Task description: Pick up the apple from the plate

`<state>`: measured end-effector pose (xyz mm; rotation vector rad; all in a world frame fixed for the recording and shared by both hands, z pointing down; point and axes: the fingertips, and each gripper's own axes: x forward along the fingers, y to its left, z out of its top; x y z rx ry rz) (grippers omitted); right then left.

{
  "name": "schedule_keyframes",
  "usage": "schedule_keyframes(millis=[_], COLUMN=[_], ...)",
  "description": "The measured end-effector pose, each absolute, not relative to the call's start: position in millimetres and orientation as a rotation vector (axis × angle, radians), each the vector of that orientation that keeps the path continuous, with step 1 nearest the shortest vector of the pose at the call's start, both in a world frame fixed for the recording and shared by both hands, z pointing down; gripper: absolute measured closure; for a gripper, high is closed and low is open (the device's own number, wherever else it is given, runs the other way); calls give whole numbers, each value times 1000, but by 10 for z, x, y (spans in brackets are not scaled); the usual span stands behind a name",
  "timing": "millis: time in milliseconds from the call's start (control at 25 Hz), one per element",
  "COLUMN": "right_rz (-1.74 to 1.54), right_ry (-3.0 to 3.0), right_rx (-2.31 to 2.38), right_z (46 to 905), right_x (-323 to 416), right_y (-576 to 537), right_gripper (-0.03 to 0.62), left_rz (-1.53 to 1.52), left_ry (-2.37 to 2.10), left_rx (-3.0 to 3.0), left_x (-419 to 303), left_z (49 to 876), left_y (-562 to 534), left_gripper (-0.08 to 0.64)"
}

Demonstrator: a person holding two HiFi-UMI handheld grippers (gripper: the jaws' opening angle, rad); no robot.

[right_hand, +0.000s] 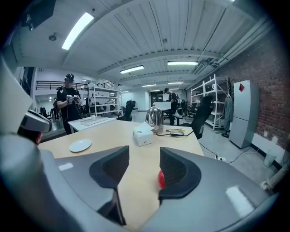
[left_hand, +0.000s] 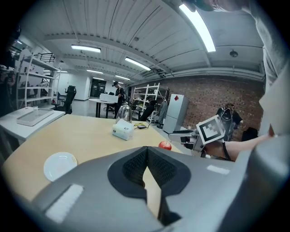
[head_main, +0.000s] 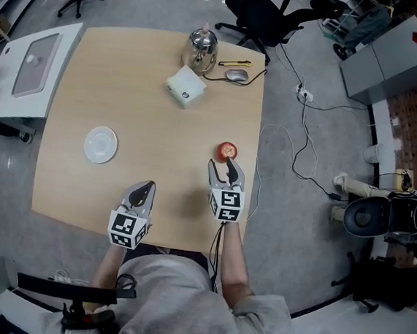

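Forearms closest in, one gripper each, so two grippers. Left gripper (head_main: pixel 146 187) hangs over the table's near edge, fingers closed tip to tip with nothing between them. Right gripper (head_main: pixel 223 168) is near the front right corner, fingers apart and gripping nothing.

Count on the table (head_main: pixel 129 81): one apple (head_main: pixel 227 151), one plate (head_main: pixel 100 145), one white box (head_main: pixel 185 87), one kettle (head_main: pixel 201 49), one mouse (head_main: pixel 236 75), one pen (head_main: pixel 235 62).

Edges: the apple sits on bare tabletop close to the right edge, well apart from the plate, which is over on the left half. Kettle, mouse and pen crowd the far edge, with the box just in front of the kettle. The middle of the table between plate and apple is open wood, and so is the strip between the two grippers. A cable (head_main: pixel 302 146) trails on the floor off the right side.

Apple versus fingers: from the head view it lies just beyond the right gripper's fingertips, roughly in line with them. In the right gripper view the apple (right_hand: pixel 161 180) shows as a red sliver at the inner edge of the right-hand finger, mostly hidden behind it. Can't tell whether it touches.
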<state>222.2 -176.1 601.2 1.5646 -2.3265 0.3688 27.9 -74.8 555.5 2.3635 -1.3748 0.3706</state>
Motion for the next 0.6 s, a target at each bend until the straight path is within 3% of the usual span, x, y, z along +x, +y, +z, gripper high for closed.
schedule_keyframes(millis=[600], right_rz=[292], right_ry=[-2394], right_rx=[1544], right_z=[5527], right_x=[1495], right_y=[-1339], right_gripper=[517], left_rz=[310], left_ry=[-1435], left_rx=[2369], left_x=[-291], left_z=[5292], left_y=[-430], left_gripper=[541])
